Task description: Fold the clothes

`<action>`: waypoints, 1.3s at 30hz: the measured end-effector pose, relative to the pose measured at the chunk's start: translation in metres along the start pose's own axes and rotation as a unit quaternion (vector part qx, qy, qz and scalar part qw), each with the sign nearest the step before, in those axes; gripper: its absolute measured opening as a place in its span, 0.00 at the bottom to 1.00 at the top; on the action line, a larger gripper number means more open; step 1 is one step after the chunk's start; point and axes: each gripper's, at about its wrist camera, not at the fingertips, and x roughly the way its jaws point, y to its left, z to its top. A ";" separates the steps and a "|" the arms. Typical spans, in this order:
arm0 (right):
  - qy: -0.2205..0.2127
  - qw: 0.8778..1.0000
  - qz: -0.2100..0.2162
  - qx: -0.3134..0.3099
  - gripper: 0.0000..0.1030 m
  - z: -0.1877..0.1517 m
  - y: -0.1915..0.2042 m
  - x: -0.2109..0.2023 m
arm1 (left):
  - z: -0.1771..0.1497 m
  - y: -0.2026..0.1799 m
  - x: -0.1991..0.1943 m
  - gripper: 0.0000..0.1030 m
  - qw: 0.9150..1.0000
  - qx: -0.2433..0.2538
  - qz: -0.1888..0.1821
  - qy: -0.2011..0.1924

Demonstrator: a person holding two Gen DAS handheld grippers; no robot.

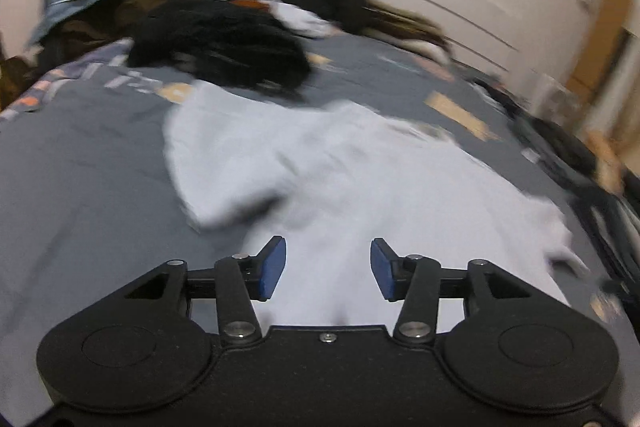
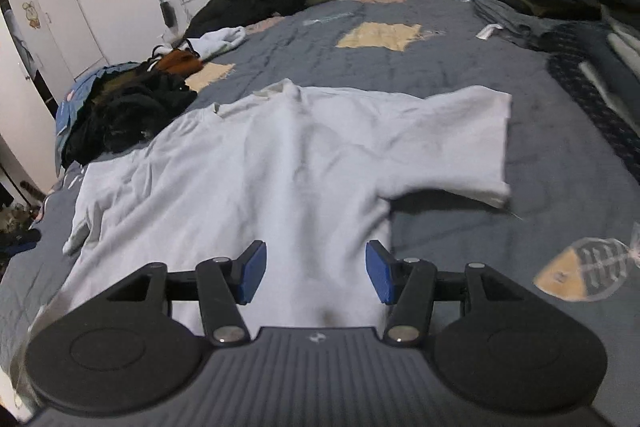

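A pale grey-white short-sleeved cotton T-shirt point(image 2: 280, 163) lies spread out on the bed with a grey quilted cover printed with beige patches point(image 2: 460, 83). In the right wrist view it fills the middle of the frame: the collar points to the upper middle, one sleeve reaches out to the right, and the other sleeve lies at the left edge, a little crumpled. The body of the shirt looks mostly flat, with soft wrinkles, so it lies opened out and not folded.

The right gripper point(image 2: 316, 271) is at the lower middle of its frame, above the hem part of the shirt. Its blue-padded fingers point(image 2: 252, 273) stand wide apart and hold nothing. The left gripper point(image 1: 328, 269) is also at the lower middle of its frame, over the same shirt; its fingers stand wide apart and are empty too. The left view is blurred, so I cannot tell the fine shape of the cloth there.

I judge that both grippers sit near the lower edge because from there the shirt can be taken at two points and kept straight.

A heap of dark, black and brown clothes point(image 2: 128, 107) lies at the middle left of the right view, and a stack of folded dark clothes point(image 2: 532, 3) at the upper right, well apart from the shirt.
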 end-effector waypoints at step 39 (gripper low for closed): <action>-0.008 0.986 0.160 0.050 0.05 -0.050 -0.013 -0.160 | -0.079 -0.110 -0.029 0.49 0.978 0.140 -0.149 0.039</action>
